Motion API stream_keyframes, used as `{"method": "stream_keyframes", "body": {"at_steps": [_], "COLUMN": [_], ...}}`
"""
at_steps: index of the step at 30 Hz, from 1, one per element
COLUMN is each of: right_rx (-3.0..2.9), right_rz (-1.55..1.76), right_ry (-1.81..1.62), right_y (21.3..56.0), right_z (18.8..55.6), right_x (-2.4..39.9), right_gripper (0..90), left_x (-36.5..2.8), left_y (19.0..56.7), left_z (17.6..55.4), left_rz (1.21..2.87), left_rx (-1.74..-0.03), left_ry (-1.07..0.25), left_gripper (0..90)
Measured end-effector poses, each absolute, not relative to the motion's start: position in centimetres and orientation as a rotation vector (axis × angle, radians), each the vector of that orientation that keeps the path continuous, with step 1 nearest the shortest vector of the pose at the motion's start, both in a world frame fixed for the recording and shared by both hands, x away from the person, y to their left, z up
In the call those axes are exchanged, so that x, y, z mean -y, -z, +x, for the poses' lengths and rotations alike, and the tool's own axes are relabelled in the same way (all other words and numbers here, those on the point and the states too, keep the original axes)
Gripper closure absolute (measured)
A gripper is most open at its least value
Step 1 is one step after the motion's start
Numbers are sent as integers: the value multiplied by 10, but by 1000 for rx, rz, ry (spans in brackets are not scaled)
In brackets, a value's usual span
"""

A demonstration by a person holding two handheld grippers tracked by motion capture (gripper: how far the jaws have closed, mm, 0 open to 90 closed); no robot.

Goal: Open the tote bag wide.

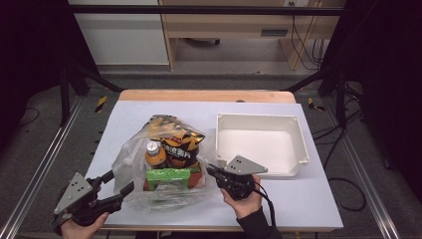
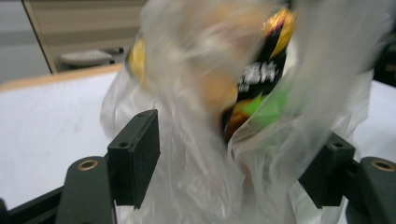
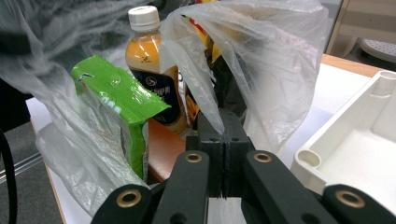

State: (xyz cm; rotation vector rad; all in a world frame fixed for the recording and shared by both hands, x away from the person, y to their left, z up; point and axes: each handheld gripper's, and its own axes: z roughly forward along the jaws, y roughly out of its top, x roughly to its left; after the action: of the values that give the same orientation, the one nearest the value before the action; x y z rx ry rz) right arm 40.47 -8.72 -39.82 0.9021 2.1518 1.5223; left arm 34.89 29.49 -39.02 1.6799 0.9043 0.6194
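Clear plastic bag (image 1: 164,164) of snacks sits mid-counter (image 1: 308,199). Right gripper (image 3: 224,140) pinches its rim film; left gripper (image 2: 233,154), jaws spread, straddles the opposite side. Best: close left, then part the mouth gently.

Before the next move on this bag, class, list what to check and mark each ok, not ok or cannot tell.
1. Right gripper shut on the bag film: ok.
2. Left gripper gripping the bag: not ok; jaws open, film loose between them.
3. Bottle upright, cap on: ok.
4. Green packet inside the bag: ok.
5. White bin empty, beside the bag: ok.
6. Bag mouth open wide enough: cannot tell.
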Motion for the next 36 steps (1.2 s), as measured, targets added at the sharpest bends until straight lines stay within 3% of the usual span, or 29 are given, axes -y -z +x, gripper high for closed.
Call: {"method": "stream_keyframes", "body": {"at_steps": [12, 13, 14, 15, 18, 19, 21, 30, 36], "right_rx": [-2163, -2163, -2160, -2160, -2169, -2169, -2187, -2246, -2274], "right_rz": [909, 913, 918, 918, 936, 936, 953, 1017, 1042], "right_ry": [-1504, -1499, -1491, -1491, -1475, -1475, -1455, -1395, -1369], "right_y": [401, 401, 401, 401, 405, 405, 411, 433, 444], "right_z": [404, 404, 404, 404, 403, 403, 402, 400, 400], "right_x": [89, 89, 90, 90, 94, 94, 98, 106, 106], "right_gripper": [899, 899, 900, 900, 900, 900, 900, 900, 900], "left_x": [-294, -295, -295, -296, -302, -304, -308, -313, -309], "left_y": [337, 337, 338, 339, 350, 356, 370, 431, 451], "left_z": [356, 357, 358, 359, 362, 364, 366, 364, 370], "left_rz": [1629, 1637, 1647, 1663, 1699, 1708, 1735, 1850, 1910], "left_rx": [-887, -892, -902, -919, -981, -1005, -1046, -1152, -1192], "left_ry": [-692, -688, -681, -683, -651, -636, -595, -455, -448], "left_gripper": [330, 357, 441, 441, 682, 682, 779, 809, 801]}}
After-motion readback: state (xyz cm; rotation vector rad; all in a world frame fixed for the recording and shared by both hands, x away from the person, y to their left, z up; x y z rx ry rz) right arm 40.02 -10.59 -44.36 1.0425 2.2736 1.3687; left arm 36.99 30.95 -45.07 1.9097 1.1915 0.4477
